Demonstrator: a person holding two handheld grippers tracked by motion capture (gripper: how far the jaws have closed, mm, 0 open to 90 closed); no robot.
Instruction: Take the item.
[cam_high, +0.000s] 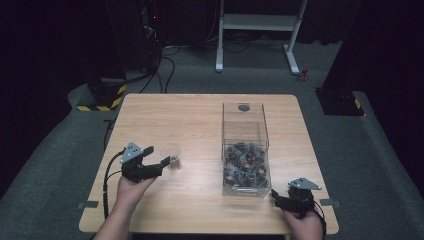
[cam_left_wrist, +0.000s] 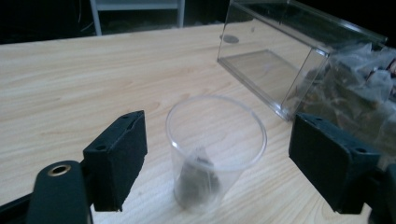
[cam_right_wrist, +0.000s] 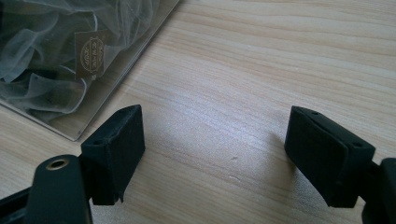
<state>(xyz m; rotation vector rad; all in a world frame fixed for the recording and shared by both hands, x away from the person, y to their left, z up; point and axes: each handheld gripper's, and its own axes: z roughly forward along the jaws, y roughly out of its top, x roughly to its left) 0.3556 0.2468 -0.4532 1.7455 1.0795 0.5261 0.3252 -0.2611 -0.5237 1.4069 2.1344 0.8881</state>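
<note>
The left gripper (cam_left_wrist: 215, 158) is straddling, jaws spread, a clear plastic cup (cam_left_wrist: 215, 151) (seemingly holding a teabag) near the wooden table's (cam_high: 200, 115) left edge; right gripper (cam_right_wrist: 236, 154) is gaping too.

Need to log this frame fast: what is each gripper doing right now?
Left gripper: open, jaws either side of the clear plastic cup, not touching it.
Right gripper: open, nothing between the jaws, over the wooden table.
</note>
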